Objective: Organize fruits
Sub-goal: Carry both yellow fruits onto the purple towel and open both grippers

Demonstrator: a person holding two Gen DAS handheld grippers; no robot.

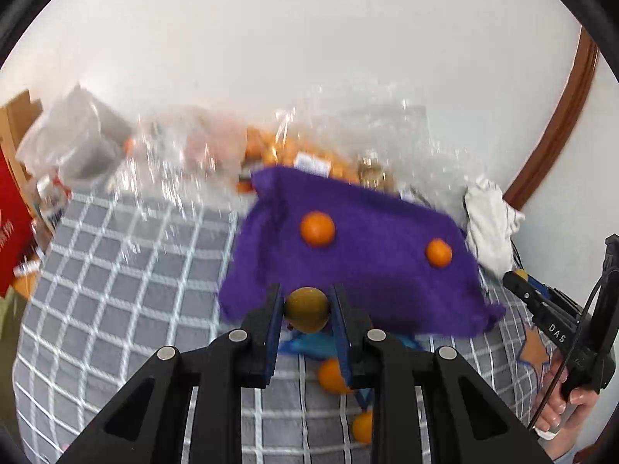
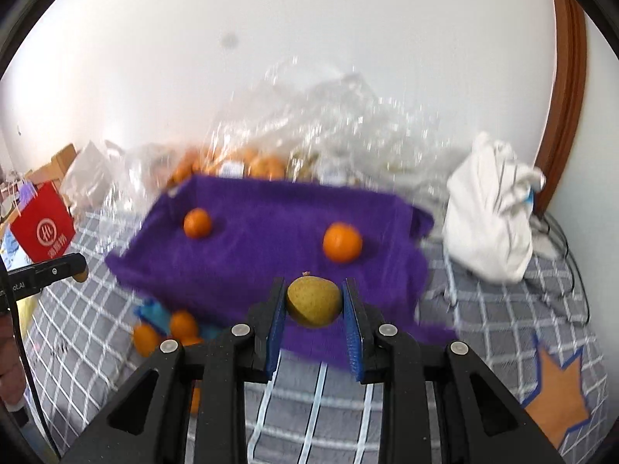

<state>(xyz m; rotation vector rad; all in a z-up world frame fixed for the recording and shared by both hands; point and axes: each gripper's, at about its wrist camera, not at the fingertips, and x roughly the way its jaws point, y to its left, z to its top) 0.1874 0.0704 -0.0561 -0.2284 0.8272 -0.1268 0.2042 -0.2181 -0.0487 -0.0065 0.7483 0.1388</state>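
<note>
- The bed, under a grey checked cover, carries everything; it is one bed, and its far edge along the wall is heaped with clear plastic bags of oranges, too blurred to count.
- One purple cloth lies spread across the middle of the bed, probably as the sorting place for fruit.
- One white bag sits at the bed's right edge, just beside the cloth.
- Two oranges rest on the cloth, well apart; at least three more lie loose on the cover at the cloth's near left corner.
- The right gripper has its fingers closed on one yellow-brown fruit, held above the cloth's near edge, likely for placing.
- The left gripper likewise clamps one darker yellow-brown fruit over the same edge.
</note>
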